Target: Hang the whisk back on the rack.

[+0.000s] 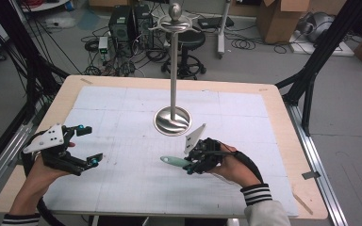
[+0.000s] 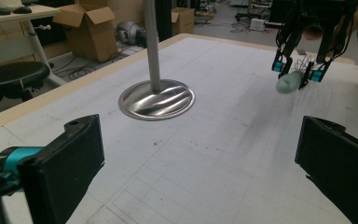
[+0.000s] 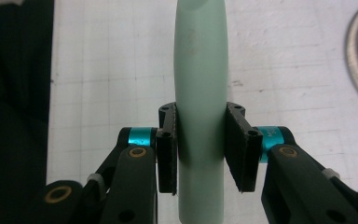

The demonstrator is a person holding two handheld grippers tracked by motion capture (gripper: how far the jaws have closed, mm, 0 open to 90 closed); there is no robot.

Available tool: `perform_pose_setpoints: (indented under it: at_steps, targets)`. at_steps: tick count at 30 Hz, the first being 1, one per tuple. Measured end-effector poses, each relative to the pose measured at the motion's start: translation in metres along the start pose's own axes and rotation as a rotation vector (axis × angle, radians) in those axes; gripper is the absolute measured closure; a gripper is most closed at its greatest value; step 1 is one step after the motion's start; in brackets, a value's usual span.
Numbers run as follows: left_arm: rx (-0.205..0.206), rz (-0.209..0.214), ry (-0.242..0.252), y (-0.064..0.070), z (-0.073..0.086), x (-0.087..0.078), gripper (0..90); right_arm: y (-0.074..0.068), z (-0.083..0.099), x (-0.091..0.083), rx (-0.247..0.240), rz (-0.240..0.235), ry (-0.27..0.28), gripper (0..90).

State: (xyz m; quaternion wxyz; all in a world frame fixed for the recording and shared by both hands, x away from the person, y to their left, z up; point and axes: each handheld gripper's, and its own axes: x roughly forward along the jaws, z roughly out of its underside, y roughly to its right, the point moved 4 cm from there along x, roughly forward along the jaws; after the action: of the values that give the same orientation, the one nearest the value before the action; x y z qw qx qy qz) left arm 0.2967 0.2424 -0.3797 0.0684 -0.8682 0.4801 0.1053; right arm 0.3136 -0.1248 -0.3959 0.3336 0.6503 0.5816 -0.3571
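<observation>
My right gripper (image 3: 200,154) is shut on a pale green utensil handle (image 3: 200,88), which runs straight out between its pads. In the high view that right gripper (image 1: 192,165) hovers low over the mat's front middle, and the handle (image 1: 172,161) sticks out to the left. The left gripper view shows the handle (image 2: 289,84) end-on, with thin wires behind it at the jaws. My left gripper (image 1: 92,145) is held at the table's left with its jaws wide apart and nothing between them. A metal stand (image 1: 173,70) with a round base (image 1: 172,123) rises at the mat's centre.
A white gridded mat (image 1: 122,179) covers the wooden table (image 1: 283,108). The stand's top carries hook arms and a ball (image 1: 175,9). Beyond the table are a black stool, computer towers, cables and cardboard boxes. Black frame legs stand at both sides.
</observation>
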Motion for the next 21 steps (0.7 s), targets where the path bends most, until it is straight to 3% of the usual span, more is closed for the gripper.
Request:
perform_pose_setpoints:
  at_steps: [10,21]
  targets:
    - [-0.002,0.001,0.0,0.0,0.0,0.0,1.7,0.002,0.0,-0.021,0.034,0.032,0.086,68.0]
    - [-0.005,-0.002,-0.004,0.0,0.001,0.0,1.7,0.008,0.0,-0.047,0.055,0.062,0.221,68.0]
